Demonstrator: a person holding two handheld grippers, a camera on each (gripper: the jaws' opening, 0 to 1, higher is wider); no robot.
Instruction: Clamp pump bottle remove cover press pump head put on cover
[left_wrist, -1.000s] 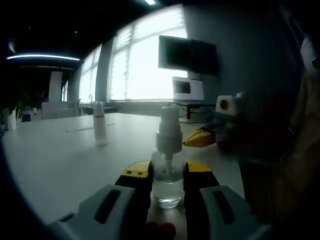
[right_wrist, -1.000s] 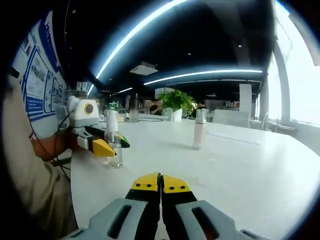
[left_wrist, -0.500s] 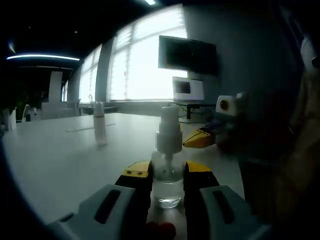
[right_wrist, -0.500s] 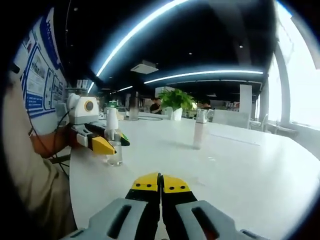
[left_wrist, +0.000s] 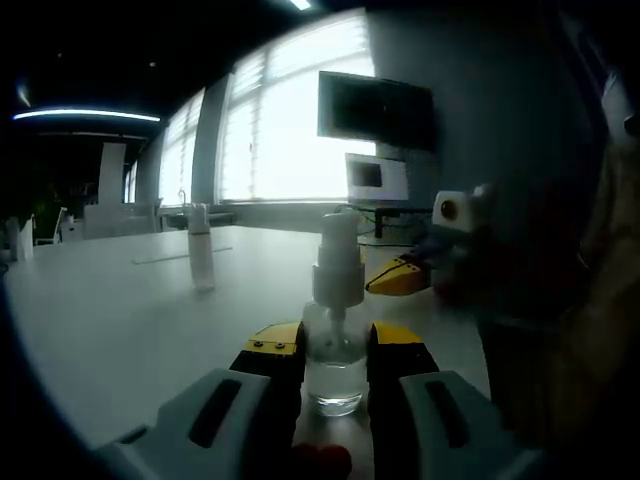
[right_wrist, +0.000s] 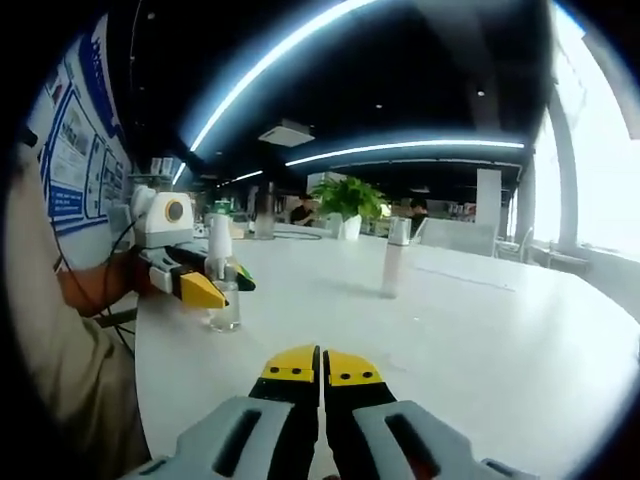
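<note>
In the left gripper view, the left gripper (left_wrist: 335, 365) stands low in the picture with its yellow-tipped jaws clenched on the clear body of the pump bottle (left_wrist: 334, 372), which stands upright on the white table (left_wrist: 120, 320); the white pump head (left_wrist: 337, 262) rises bare above the jaws, with no cover on it. Further back on the table, well apart from the bottle, a slim white bottle (left_wrist: 199, 247) stands upright. To the right of the pump head the right gripper (left_wrist: 398, 276) comes in from the side, yellow tip pointing toward the bottle but apart from it; whether its jaws are closed cannot be told from here. Behind are bright windows (left_wrist: 290, 120) and a dark wall screen (left_wrist: 376, 110). In the right gripper view, the right gripper (right_wrist: 322, 366) has its two yellow tips pressed together with nothing between them, over bare table (right_wrist: 480, 330). At the left of this view the left gripper (right_wrist: 200, 283) grips the pump bottle (right_wrist: 224, 300) around its lower body, the bottle resting on the table near its edge, beside a person's sleeve (right_wrist: 50, 370). The slim white bottle (right_wrist: 393, 259) stands near the table's middle, and a green potted plant (right_wrist: 347, 203) sits beyond it
</note>
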